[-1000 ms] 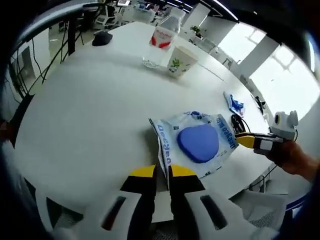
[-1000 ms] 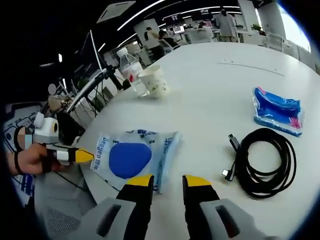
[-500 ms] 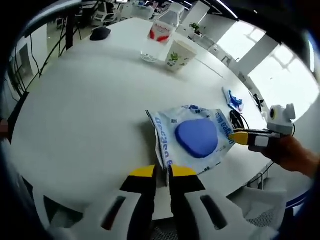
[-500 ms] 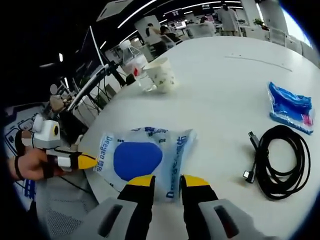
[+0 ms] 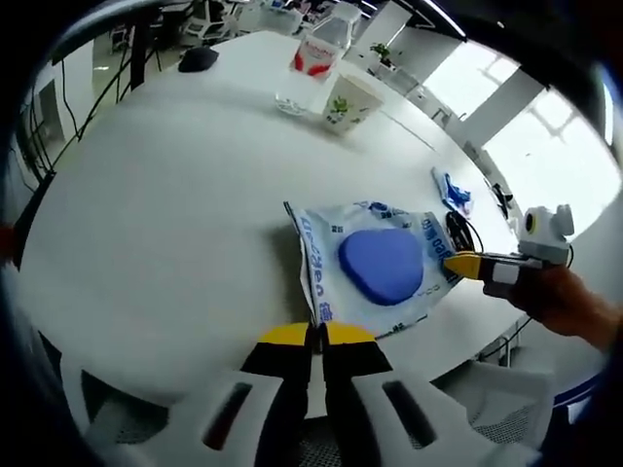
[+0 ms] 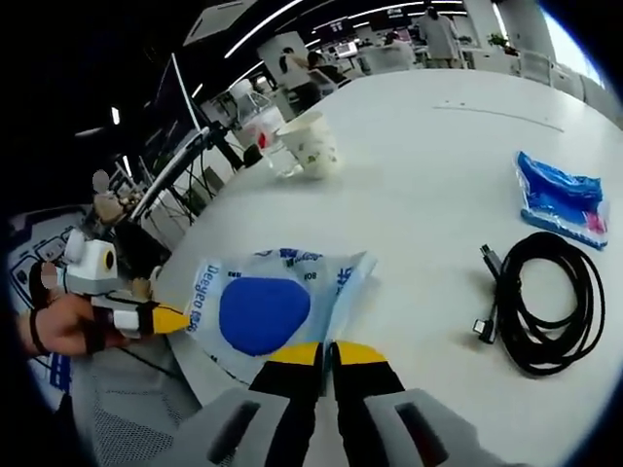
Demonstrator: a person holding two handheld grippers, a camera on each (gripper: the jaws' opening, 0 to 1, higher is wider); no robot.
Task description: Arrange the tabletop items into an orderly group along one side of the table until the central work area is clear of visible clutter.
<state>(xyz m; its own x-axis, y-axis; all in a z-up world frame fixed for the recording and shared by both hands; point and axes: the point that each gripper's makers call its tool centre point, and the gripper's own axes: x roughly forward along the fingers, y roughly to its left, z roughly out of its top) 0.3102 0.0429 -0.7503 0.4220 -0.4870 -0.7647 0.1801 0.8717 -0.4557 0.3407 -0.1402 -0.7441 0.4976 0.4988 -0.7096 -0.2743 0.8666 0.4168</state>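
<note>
Table [image 5: 146,214]: big, round and white. Your things are spread out on it, so the tidy-up looks barely begun.
Plastic packet [image 5: 370,272]: see-through bag with a blue pad inside, lying near the table edge by you. You can read "Deqgeo" or close to it; the letters are too small to be sure.
Left gripper [image 5: 313,336]: pinched tight on one edge of the packet.
Right gripper [image 6: 326,352]: pinched tight on the other edge.
Black cable [image 6: 540,311]: coiled, well apart from the packet. Left to move.
Blue pack [image 6: 560,195]: past the cable. Left to move.
Water bottle [image 5: 310,68]: red label, words unreadable.
Paper cup [image 5: 348,102]: green leaf print, just beside the bottle.
</note>
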